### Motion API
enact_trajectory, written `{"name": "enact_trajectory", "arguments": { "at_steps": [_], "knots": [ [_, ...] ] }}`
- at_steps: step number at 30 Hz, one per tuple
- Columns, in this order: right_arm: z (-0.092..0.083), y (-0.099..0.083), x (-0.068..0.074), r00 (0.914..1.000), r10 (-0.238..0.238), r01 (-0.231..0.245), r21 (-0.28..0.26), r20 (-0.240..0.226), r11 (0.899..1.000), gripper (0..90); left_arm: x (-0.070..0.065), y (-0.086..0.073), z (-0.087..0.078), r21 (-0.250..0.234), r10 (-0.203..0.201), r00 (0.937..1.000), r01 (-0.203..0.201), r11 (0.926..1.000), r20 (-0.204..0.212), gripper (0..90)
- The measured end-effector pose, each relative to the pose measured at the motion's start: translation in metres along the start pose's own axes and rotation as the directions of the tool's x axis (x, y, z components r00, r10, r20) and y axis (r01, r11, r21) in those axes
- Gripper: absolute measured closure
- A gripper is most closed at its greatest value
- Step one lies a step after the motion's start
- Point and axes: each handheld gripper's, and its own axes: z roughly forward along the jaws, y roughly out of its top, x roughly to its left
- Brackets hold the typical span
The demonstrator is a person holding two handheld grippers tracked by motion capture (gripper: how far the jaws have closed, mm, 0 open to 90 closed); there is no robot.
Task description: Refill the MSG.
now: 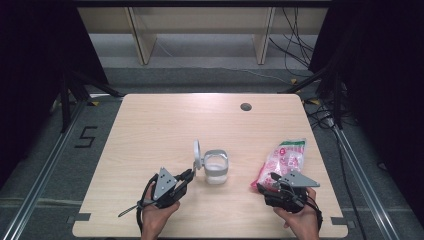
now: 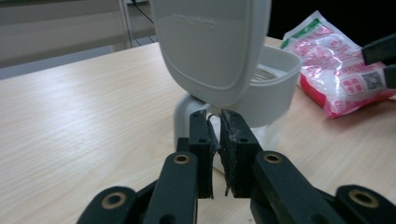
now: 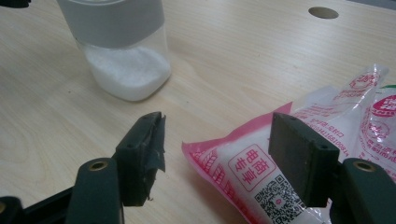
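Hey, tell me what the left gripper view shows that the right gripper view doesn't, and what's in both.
Left gripper view: the container's flipped-up white lid from close by, and the left gripper with its fingers nearly together just below that lid; whether they pinch anything I cannot tell.

Right gripper view: the white grains through the container's clear lower part, a round hole in the tabletop, and the right gripper open around the near end of the pink bag.

Both: the container, the pink bag and the wooden table.
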Motion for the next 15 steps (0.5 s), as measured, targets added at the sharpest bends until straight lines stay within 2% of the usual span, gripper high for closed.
{"name": "enact_trajectory", "arguments": {
  "at_steps": [3, 4, 5, 6, 7, 8, 9, 10, 11, 15],
  "knots": [
    [0.000, 0.000, 0.000, 1.0000, -0.003, 0.003, 0.005, 0.000, 1.000, 36.3, 0.004, 0.002, -0.002, 0.004, 0.007, 0.9998, -0.007, 1.0000, -0.020, 85.3],
    [0.001, 0.000, 0.000, 1.0000, -0.009, 0.009, 0.008, 0.003, 1.000, 36.3, 0.007, 0.003, -0.002, -0.001, 0.025, 0.9995, -0.025, 0.9997, -0.017, 85.5],
    [0.000, 0.000, 0.004, 0.9997, 0.023, -0.023, 0.014, 0.008, 1.000, 36.3, 0.007, 0.004, -0.003, -0.002, 0.010, 0.9996, -0.011, 0.9999, -0.027, 85.2],
    [0.001, 0.000, 0.001, 0.9999, -0.016, 0.016, 0.006, 0.005, 1.000, 36.4, 0.008, 0.004, -0.003, -0.010, 0.007, 0.9997, -0.007, 0.9999, -0.024, 85.3],
    [0.001, 0.000, 0.002, 0.9998, -0.017, 0.017, 0.004, 0.010, 1.000, 36.3, 0.009, 0.006, -0.005, -0.002, 0.012, 0.9995, -0.012, 0.9999, -0.030, 85.3],
    [0.001, 0.001, 0.001, 0.9998, -0.015, 0.015, 0.008, -0.013, 1.000, 36.4, 0.010, 0.006, -0.004, -0.014, -0.003, 0.9996, 0.003, 0.9999, -0.026, 85.3],
    [0.001, 0.001, 0.001, 0.9998, -0.015, 0.015, 0.008, -0.013, 1.000, 36.4, 0.010, 0.006, -0.004, -0.014, -0.003, 0.9996, 0.003, 0.9999, -0.026, 85.5],
    [0.000, 0.001, 0.003, 1.0000, 0.003, -0.003, 0.010, 0.007, 1.000, 36.4, 0.013, 0.009, -0.005, -0.008, 0.011, 0.9996, -0.011, 0.9999, -0.028, 86.1],
    [0.001, 0.001, 0.001, 0.9998, -0.021, 0.021, 0.003, 0.000, 1.000, 36.4, 0.013, 0.010, -0.005, -0.006, 0.015, 0.9996, -0.015, 0.9999, -0.026, 86.9],
    [0.001, 0.000, 0.002, 0.9999, -0.012, 0.012, 0.005, 0.007, 1.000, 36.4, 0.016, 0.012, -0.001, 0.008, 0.018, 0.9994, -0.018, 0.9998, -0.030, 88.7]
  ]
}}
